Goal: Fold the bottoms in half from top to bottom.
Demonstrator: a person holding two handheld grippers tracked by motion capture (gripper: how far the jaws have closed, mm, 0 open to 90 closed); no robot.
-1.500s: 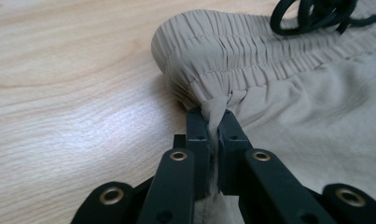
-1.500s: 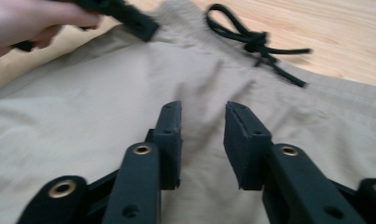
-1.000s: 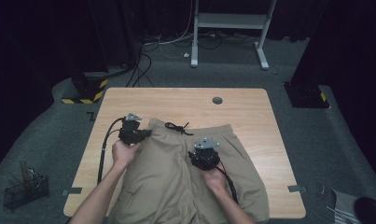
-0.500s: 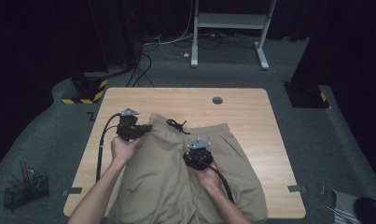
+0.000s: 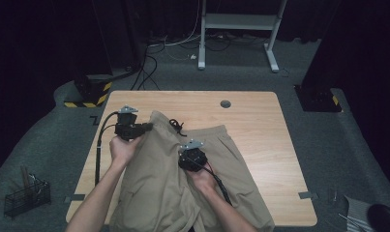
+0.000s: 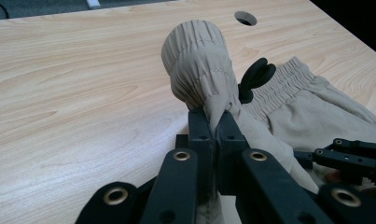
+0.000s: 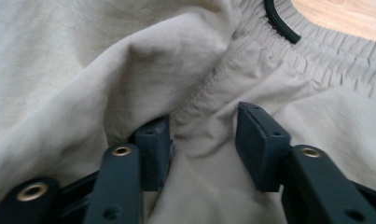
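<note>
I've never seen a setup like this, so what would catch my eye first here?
Beige shorts sprawl over the near half of a wooden table. The left gripper pinches their bunched waistband and holds it up off the wood. The right gripper rests mid-shorts, its fingers just opening around a seam fold.

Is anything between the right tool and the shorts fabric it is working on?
Nothing visible. The right tool sits directly on the beige shorts, its jaws just opening, with a seam fold between them; no other object intervenes.
</note>
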